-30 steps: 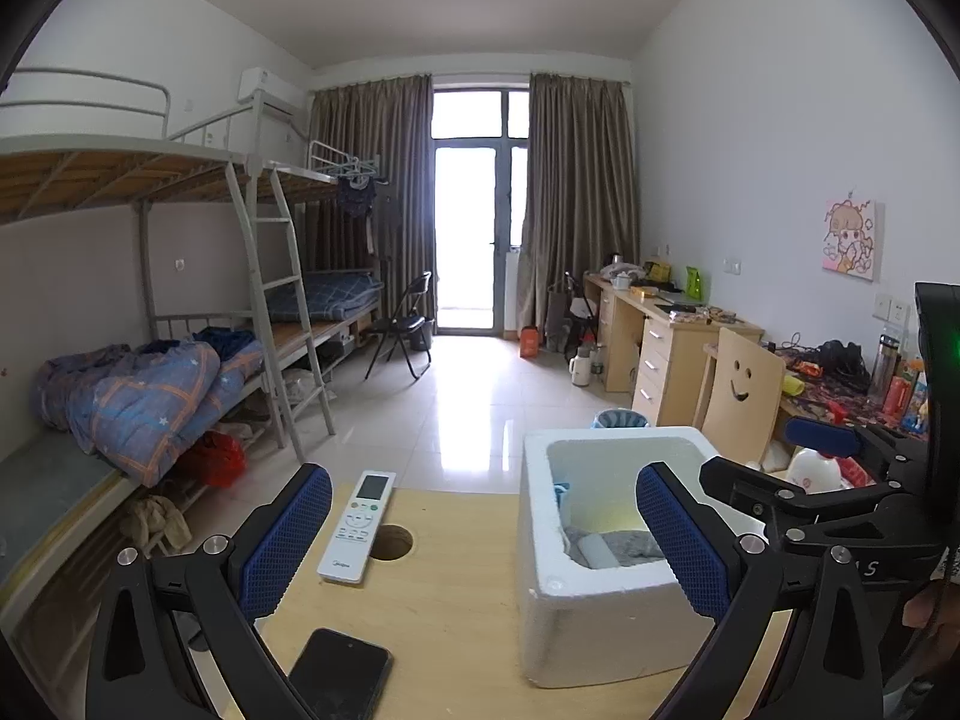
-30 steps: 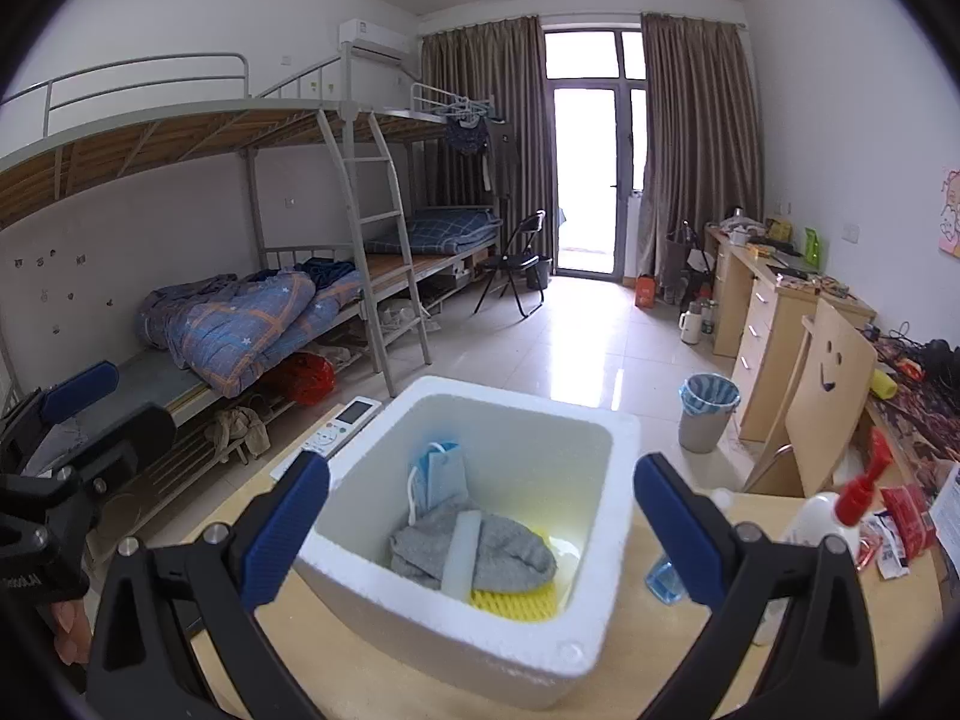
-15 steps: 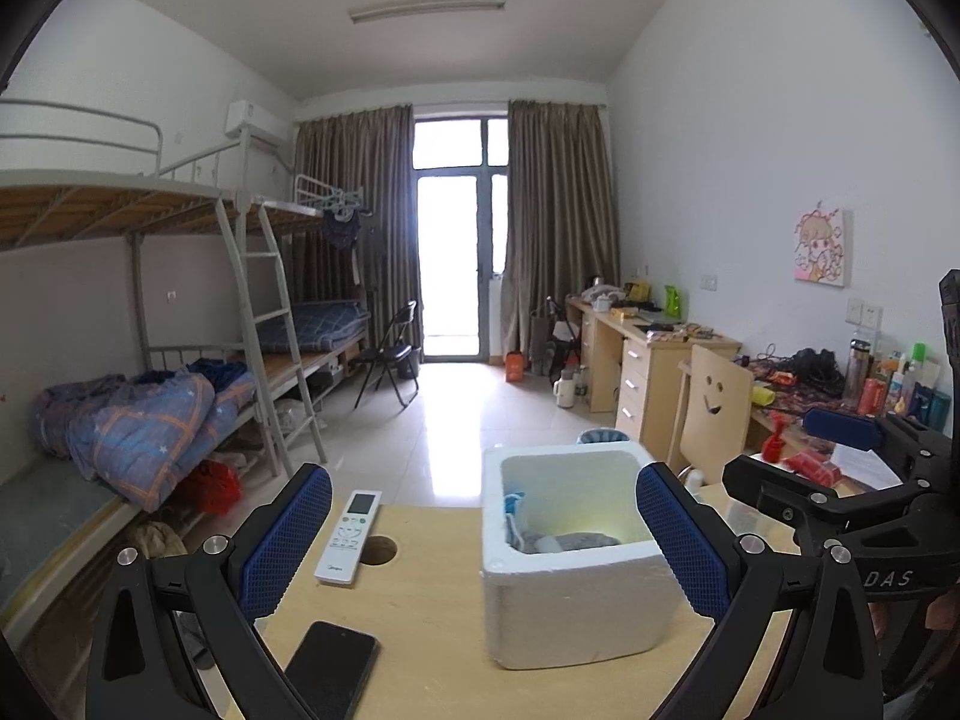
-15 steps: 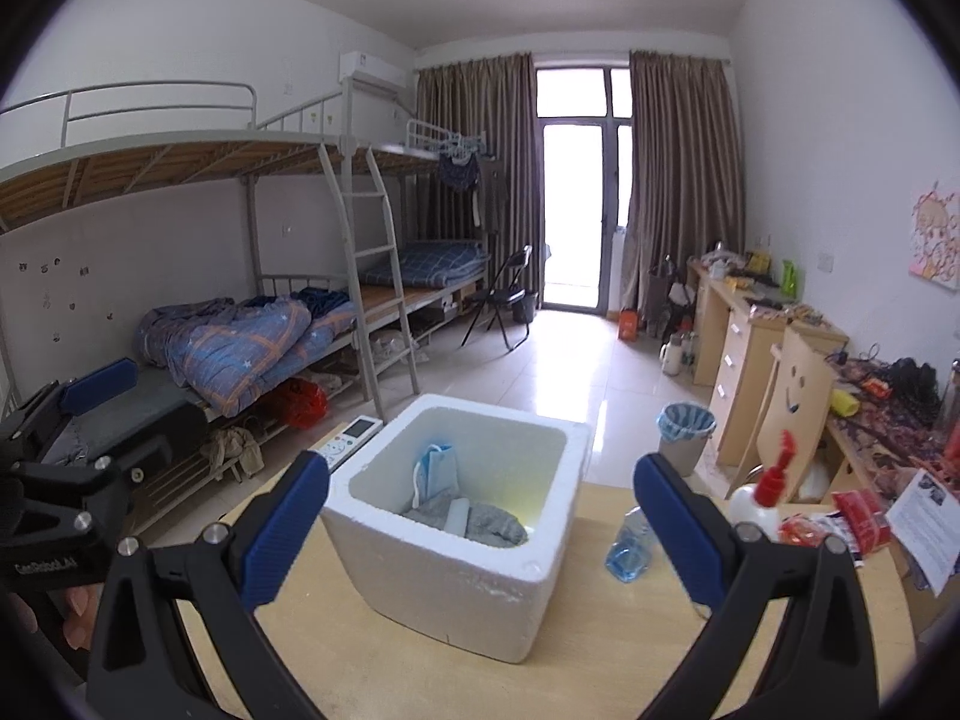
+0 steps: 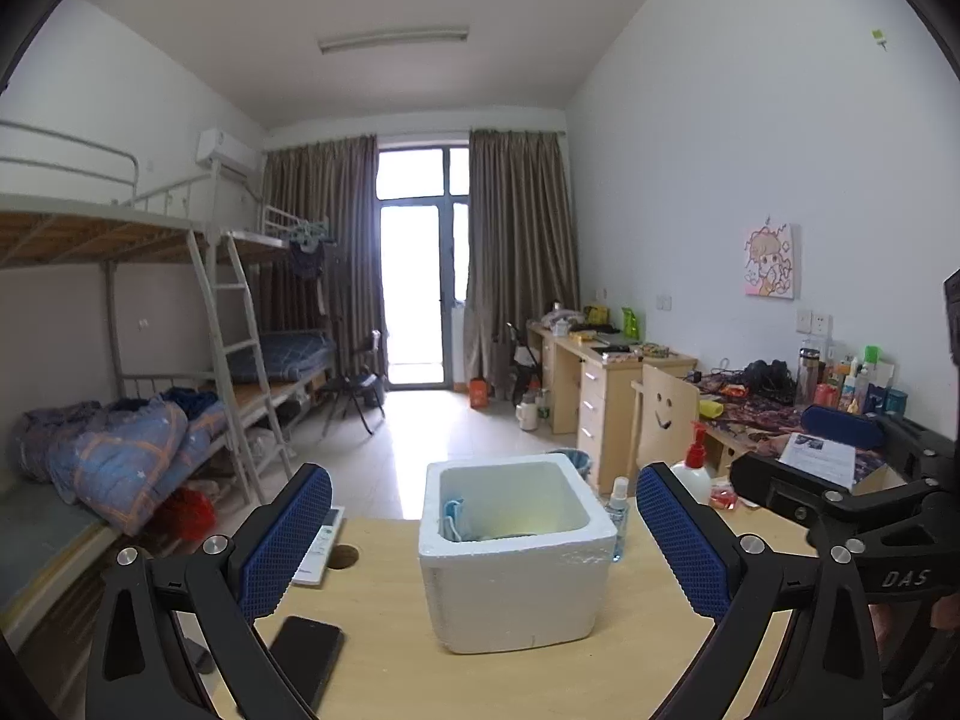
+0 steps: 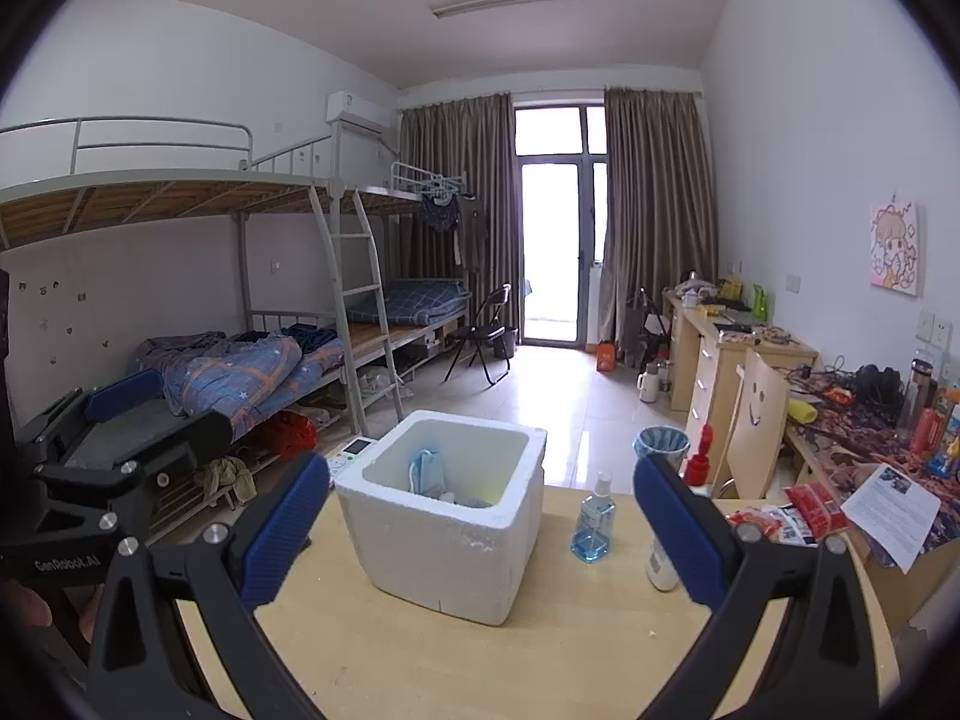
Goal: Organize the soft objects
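Foam box (image 5: 516, 564) holding the soft objects (image 6: 427, 474) sits on the table (image 5: 390, 618) ahead of and between my released, empty left gripper (image 5: 483, 534) and right gripper (image 6: 480, 528), touching neither, with a blue spray bottle (image 6: 593, 519) just beside its right wall.

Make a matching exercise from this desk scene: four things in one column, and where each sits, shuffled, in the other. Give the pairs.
Things:
1. black phone
2. blue face mask
3. clear spray bottle
4. white remote

Places:
A. inside the white foam box
B. on the wooden desk, right of the box
C. near the desk's left front edge, behind the left hand-held gripper
D. beside the round hole in the desk

Pairs: 1-C, 2-A, 3-B, 4-D
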Available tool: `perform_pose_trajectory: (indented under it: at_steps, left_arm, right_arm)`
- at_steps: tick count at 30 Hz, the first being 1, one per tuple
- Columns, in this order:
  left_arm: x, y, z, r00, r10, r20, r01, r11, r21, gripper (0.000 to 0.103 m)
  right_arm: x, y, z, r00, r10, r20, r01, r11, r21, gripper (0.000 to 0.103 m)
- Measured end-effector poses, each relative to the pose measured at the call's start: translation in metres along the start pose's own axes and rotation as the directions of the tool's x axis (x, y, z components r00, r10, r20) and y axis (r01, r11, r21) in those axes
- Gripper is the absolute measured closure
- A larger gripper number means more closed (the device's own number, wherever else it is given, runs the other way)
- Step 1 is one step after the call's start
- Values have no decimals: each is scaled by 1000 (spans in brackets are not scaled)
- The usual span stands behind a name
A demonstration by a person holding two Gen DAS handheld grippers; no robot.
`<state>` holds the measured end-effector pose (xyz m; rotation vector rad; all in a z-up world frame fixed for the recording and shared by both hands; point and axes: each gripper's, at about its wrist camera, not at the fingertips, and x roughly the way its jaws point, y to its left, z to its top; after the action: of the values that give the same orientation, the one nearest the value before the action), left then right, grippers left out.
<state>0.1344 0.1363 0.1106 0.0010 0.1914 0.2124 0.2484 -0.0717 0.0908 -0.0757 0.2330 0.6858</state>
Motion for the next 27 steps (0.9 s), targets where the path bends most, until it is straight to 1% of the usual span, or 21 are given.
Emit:
perform_pose_trajectory:
  at_steps: [3, 9, 17, 22, 27]
  left_arm:
    - [-11, -6, -2, 1000, 20, 18, -20, 1000, 16, 1]
    - [-30, -14, -6, 999, 23, 46, -24, 999, 20, 1]
    - [-53, -23, -20, 997, -7, 72, 6, 1000, 13, 1]
    - [-63, -27, -34, 996, -31, 89, 31, 1000, 4, 1]
    - [-69, -29, -43, 995, -28, 93, 28, 1000, 3, 1]
  right_arm:
    - [-13, 1, -3, 1000, -7, 20, 7, 1000, -7, 0]
    - [-39, 0, -12, 998, -21, 62, 22, 1000, -16, 0]
    - [-60, -5, -31, 997, -30, 77, 31, 999, -9, 0]
    - [-71, -10, -44, 994, -14, 104, 13, 1000, 13, 0]
    - [-79, -9, -53, 992, -33, 123, 31, 999, 14, 0]
